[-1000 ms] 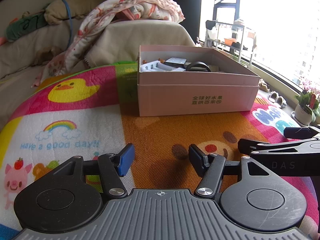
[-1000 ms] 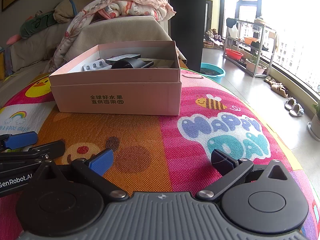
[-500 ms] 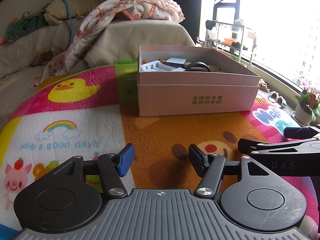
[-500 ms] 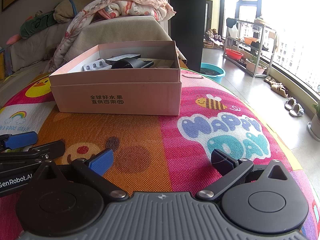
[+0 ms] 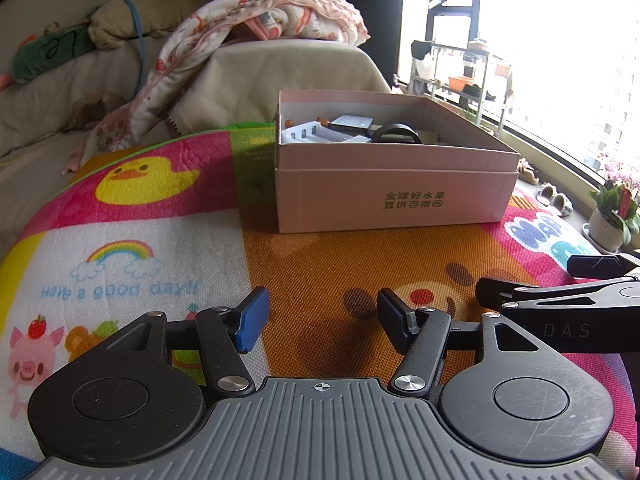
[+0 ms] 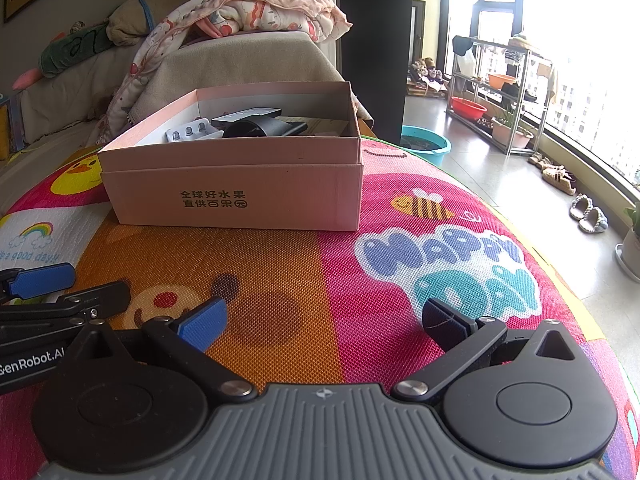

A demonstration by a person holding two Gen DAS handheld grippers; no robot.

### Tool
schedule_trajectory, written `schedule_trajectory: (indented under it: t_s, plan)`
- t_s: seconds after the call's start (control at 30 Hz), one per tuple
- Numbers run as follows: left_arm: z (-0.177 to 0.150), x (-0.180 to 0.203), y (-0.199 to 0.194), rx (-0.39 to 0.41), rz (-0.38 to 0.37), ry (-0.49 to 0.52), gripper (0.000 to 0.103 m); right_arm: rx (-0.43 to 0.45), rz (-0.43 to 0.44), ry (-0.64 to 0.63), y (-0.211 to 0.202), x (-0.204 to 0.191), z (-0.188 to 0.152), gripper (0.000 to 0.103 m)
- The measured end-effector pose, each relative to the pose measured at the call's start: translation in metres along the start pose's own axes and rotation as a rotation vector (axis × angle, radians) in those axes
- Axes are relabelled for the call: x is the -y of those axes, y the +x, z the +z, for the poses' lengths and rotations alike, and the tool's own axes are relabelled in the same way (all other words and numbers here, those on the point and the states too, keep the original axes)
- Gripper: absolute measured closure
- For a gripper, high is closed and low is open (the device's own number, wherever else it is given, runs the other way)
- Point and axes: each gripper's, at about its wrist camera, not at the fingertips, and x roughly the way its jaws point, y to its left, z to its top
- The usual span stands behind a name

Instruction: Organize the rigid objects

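Both grippers, left gripper (image 5: 320, 320) and right gripper (image 6: 320, 326), hover spread and empty above the colourful cartoon play mat (image 5: 320, 264), apparently resting: the small rigid items (image 5: 352, 130) already sit inside the open pink cardboard box (image 5: 394, 196) ahead.

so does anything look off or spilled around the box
Nothing stands out. The pink box sits flat on the mat with its items inside, nothing spilled beside it. Both the left gripper and right gripper are open and empty.
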Motion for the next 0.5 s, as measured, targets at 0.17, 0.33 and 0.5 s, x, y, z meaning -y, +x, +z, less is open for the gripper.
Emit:
schedule_trajectory:
  t_s: [0.17, 0.33, 0.5]
  plan:
    - [0.0001, 0.0027, 0.0001, -0.001, 0.009, 0.014, 0.037, 0.000, 0.000, 0.000, 0.0000, -0.0001, -0.0001, 0.000]
    - [-0.0001, 0.0042, -0.0005, -0.001, 0.003, 0.005, 0.037, 0.000, 0.000, 0.000, 0.0000, 0.0001, -0.0001, 0.000]
    - [-0.0011, 0.0055, -0.0017, -0.001, 0.003, 0.006, 0.038, 0.000, 0.000, 0.000, 0.0002, -0.0002, -0.0002, 0.000]
